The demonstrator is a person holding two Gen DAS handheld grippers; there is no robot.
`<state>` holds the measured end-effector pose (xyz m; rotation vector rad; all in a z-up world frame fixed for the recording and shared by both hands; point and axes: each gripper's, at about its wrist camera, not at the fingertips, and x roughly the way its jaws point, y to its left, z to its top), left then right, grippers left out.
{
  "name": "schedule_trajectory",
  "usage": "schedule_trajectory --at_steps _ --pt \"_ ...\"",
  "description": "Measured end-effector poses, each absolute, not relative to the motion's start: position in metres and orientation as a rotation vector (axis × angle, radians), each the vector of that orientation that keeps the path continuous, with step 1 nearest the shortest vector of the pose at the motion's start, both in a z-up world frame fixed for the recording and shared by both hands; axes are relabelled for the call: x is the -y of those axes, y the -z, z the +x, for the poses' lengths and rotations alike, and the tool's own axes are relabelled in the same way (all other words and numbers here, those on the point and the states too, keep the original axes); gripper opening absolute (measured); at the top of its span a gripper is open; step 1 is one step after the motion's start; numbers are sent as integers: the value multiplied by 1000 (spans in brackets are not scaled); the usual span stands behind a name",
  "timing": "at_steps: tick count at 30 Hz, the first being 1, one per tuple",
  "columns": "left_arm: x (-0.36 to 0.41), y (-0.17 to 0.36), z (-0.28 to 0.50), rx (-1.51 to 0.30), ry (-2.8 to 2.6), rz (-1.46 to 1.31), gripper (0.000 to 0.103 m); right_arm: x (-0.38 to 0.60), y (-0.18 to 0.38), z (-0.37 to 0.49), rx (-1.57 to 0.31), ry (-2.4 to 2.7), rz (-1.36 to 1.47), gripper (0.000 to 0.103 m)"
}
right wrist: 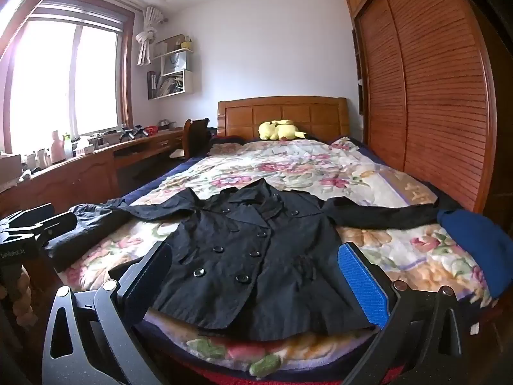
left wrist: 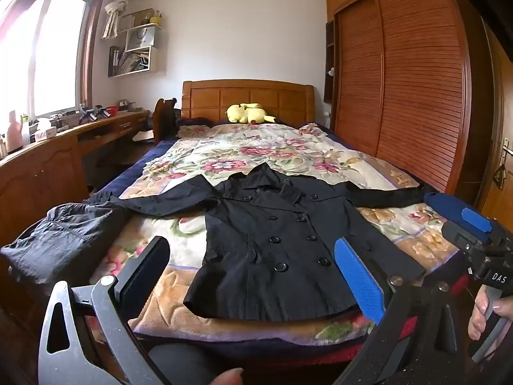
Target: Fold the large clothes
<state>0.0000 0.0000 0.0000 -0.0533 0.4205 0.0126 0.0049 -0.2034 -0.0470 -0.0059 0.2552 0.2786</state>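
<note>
So one black coat (left wrist: 275, 240) is lying flat at the bed's (left wrist: 224, 327) foot edge, both grippers, left (left wrist: 256, 276) and right (right wrist: 256, 276), hovering spread apart, gripping nothing.

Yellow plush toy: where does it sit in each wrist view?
Left wrist: yellow plush toy lies at upper centre, against the wooden headboard.
Right wrist: yellow plush toy lies right of centre, upper half, same headboard behind.
Shared landmark: black coat spread on the bed.
</note>
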Motion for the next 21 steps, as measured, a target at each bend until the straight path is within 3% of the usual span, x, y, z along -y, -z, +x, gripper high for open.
schedule_trajectory --at_steps 21 --pt "0 0 -1 -411 -15 -57 103 203 47 4 -257 -278 -13 103"
